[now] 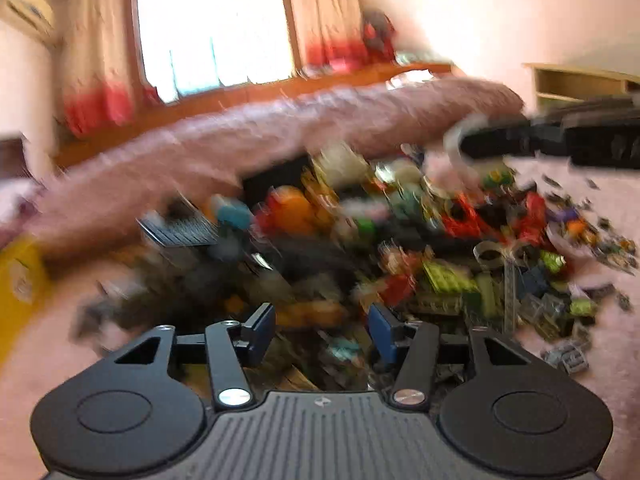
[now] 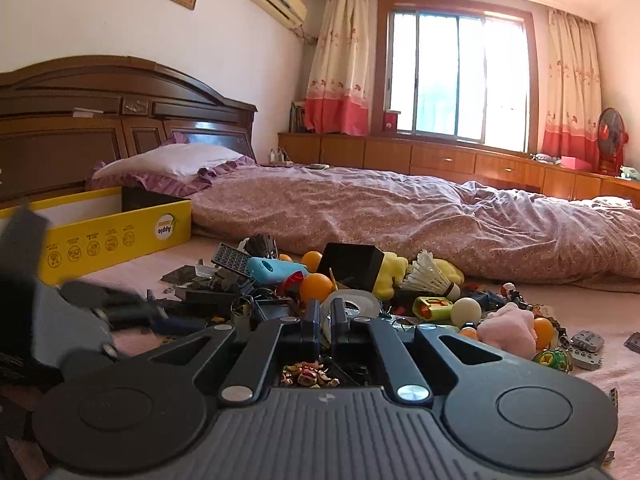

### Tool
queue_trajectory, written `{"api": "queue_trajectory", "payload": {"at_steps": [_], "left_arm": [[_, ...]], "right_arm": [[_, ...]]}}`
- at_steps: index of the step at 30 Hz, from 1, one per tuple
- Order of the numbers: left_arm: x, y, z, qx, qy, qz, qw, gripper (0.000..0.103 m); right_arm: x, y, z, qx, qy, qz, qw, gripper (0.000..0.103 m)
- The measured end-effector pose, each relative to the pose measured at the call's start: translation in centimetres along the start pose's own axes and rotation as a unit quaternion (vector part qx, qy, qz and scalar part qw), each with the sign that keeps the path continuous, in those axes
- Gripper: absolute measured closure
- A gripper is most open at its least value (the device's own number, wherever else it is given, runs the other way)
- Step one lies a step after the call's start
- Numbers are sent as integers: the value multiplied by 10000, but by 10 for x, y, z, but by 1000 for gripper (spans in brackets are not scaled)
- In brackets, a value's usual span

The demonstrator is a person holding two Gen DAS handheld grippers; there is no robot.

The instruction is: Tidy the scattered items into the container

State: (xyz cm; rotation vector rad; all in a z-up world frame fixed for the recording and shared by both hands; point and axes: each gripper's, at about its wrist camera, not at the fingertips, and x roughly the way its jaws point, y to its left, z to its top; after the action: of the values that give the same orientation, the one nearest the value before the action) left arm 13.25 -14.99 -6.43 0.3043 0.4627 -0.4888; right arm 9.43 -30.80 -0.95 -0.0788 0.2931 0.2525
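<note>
Two tongs work the toy pile [image 2: 400, 292] on the bed: left tongs [image 1: 322, 330] released and empty above it, right tongs [image 2: 325, 320] clenched, seemingly on a roll of tape [image 2: 352, 304]. Next, likely carry it left to the yellow box [image 2: 116, 236].

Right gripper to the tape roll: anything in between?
Nothing visible. The tape roll lies directly ahead of the right gripper, whose fingers are nearly closed; contact cannot be told. The yellow Apple box sits far left.
</note>
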Motion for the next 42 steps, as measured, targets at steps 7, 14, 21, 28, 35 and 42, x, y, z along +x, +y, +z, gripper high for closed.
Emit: {"api": "queue_trajectory", "payload": {"at_steps": [7,14,21,28,35,42], "left_arm": [[9,8,7,-594,22,312,9977,65],[-14,-4,10,-229,-387,1059,9934,92],[-79,17,3,-1289,-1150,-53,9850,92],[-119,84,-24,-3501,-1423,-1020,9202,92],[-160,133,-52,-4642,-1759,-1573,8537,92],[-235,180,-52,-4301,-2324,-704,8695,92]], "right_arm": [[-5,0,1,22,-67,30,10000,96],[-8,-1,1,-4,-125,-56,9999,96],[-3,-6,0,73,-47,-10,10000,95],[-3,-22,0,1070,149,1301,9856,96],[4,-4,-7,1529,439,2070,9653,97],[8,102,21,547,375,2874,9555,97]]}}
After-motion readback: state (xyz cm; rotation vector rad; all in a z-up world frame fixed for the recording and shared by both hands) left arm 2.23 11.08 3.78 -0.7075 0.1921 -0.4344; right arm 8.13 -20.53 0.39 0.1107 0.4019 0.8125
